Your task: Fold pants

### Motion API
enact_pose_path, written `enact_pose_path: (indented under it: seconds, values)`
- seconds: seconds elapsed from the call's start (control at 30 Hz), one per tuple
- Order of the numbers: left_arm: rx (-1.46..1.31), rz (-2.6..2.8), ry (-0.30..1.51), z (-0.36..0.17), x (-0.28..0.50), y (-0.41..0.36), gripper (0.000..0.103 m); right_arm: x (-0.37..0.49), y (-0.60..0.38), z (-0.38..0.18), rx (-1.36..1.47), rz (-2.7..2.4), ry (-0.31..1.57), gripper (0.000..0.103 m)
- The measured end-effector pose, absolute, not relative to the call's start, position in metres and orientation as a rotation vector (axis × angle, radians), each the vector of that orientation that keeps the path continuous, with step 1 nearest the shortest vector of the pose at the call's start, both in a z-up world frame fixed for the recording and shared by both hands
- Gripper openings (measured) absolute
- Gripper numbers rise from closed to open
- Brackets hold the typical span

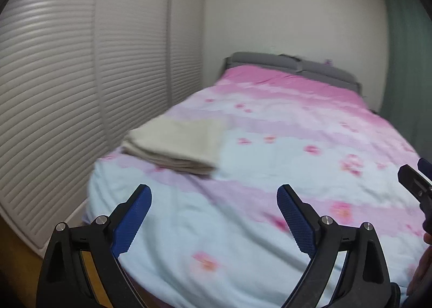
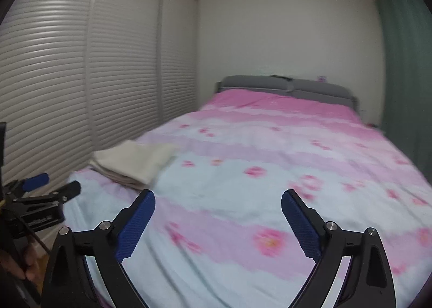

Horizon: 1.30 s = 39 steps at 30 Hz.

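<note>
**Pants lie folded on the bed; both claws empty and spread wide**

At the far left stand the louvred wardrobe doors (image 1: 81, 78), three panels by my count. Just right of them, at the near left corner of the bed (image 1: 270, 146), lie the pants (image 1: 175, 143): one cream bundle, folded flat in several stacked layers, edges roughly squared. It rests well ahead of both claws and touches neither.

The left claw (image 1: 214, 216) stands wide, nothing between its blue pads. The right claw (image 2: 218, 221) is equally wide and empty; in the left wrist view its tip shows at the right edge (image 1: 415, 181), and the left claw shows at the left edge of the right wrist view (image 2: 51, 186).

The folding looks complete, so the step in hand is probably pulling clear. Doing it well means keeping both claws high and away from the bundle, so no finger catches a layer and drags the stack open.

Count: one pair of pants, two claws, one bed with a grey headboard (image 2: 283, 86), one green curtain (image 2: 405, 64) at the far right.
</note>
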<state>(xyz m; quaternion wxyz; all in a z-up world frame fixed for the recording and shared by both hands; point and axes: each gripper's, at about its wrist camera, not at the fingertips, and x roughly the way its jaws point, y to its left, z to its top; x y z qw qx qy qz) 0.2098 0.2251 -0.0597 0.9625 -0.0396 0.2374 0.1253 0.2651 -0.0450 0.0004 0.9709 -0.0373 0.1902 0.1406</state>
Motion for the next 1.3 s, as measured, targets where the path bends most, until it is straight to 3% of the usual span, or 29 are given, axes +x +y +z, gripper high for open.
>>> enact_pose_path:
  seconds: [0.2, 0.5, 1.3]
  values:
    - [-0.017, 0.077, 0.485, -0.049, 0.186, 0.112, 0.098, 0.210, -0.152, 0.005, -0.033, 0.098, 0.417, 0.098]
    - [0.023, -0.025, 0.500, -0.057, 0.155, 0.025, 0.102, 0.152, -0.240, -0.001, 0.032, -0.045, 0.449, 0.098]
    - [0.044, 0.013, 0.530, -0.068, 0.139, 0.024, 0.102, 0.140, -0.249, 0.000, 0.006, -0.048, 0.429, 0.098]
